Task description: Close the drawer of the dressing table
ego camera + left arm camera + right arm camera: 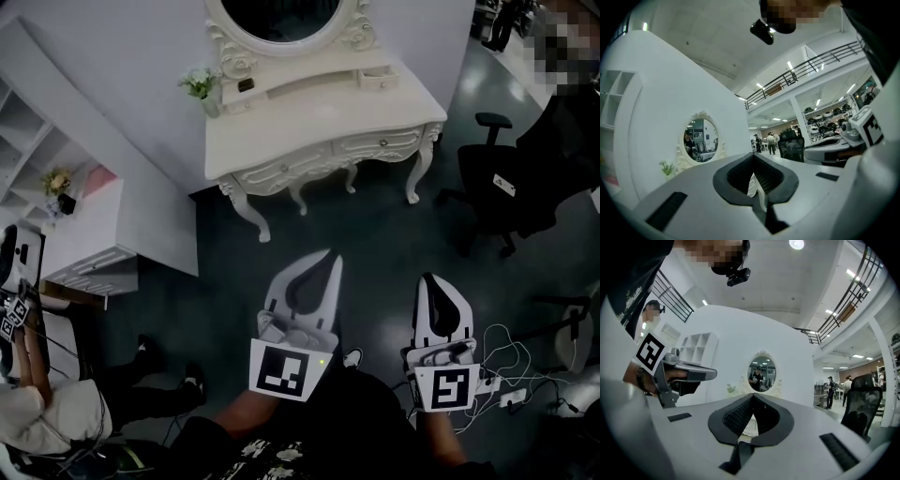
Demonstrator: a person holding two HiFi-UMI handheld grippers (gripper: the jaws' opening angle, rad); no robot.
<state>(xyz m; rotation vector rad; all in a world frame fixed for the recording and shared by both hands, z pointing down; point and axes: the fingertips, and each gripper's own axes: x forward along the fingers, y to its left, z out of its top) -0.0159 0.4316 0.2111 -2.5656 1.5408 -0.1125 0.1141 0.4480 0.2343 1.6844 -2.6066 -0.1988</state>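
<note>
The white carved dressing table (323, 127) stands against the wall at the top of the head view, with an oval mirror (281, 19) on it. It has two front drawers (380, 142) and small upper drawers; the right one (380, 81) seems to stick out a little. My left gripper (331, 255) and right gripper (427, 278) hover over the dark floor well short of the table. Both point at it, shut and empty. The mirror (701, 140) shows past the shut left gripper (753, 155), and the mirror (762, 372) shows again past the shut right gripper (753, 395).
A black office chair (497, 187) stands right of the table. At the left are a white shelf unit (94, 234) and a seated person (47, 412). White cables (525, 375) lie on the floor at the right. A small flower vase (202, 84) sits on the table's left end.
</note>
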